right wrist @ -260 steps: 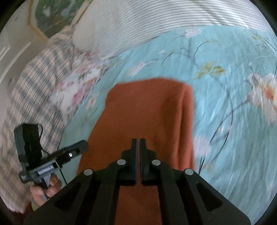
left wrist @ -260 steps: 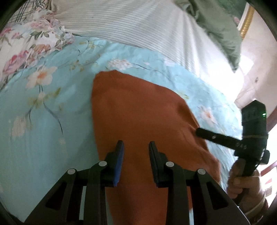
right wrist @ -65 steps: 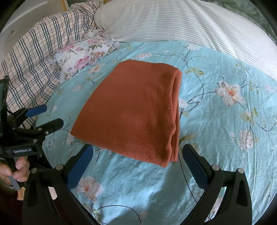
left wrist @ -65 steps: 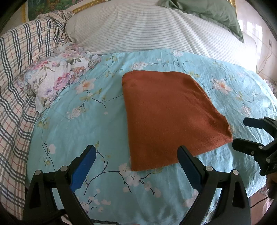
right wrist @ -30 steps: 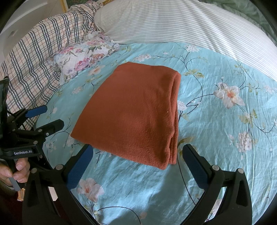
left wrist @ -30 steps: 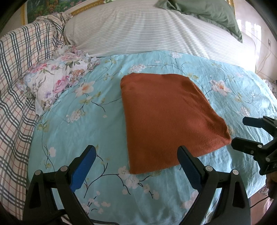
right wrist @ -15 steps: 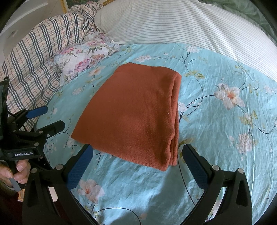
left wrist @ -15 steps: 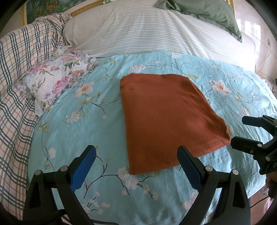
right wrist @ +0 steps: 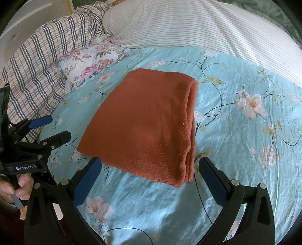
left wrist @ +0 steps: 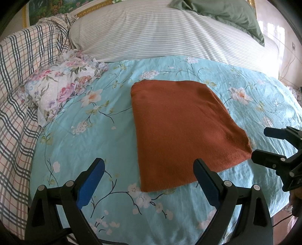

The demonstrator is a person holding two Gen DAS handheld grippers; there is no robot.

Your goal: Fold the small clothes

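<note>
A rust-orange garment (left wrist: 181, 128) lies folded into a flat rectangle on the light blue flowered bedsheet (left wrist: 79, 143). In the right wrist view the garment (right wrist: 149, 124) shows stacked layers along its right edge. My left gripper (left wrist: 149, 169) is open and empty, held above the sheet just short of the garment's near edge. My right gripper (right wrist: 150, 170) is open and empty, near the garment's near right corner. Each gripper also shows in the other's view: the right gripper (left wrist: 264, 145) and the left gripper (right wrist: 49, 128), both open.
A flowered pillow (left wrist: 58, 88) and a plaid blanket (left wrist: 17, 79) lie at the left. A striped white pillow (left wrist: 160, 34) and a green one (left wrist: 222, 11) lie at the head. The bed edge runs along the near side, by my hand (right wrist: 17, 188).
Long before, both grippers were low over the garment, the right one shut. Over the last second almost nothing has moved; both stay open and pulled back.
</note>
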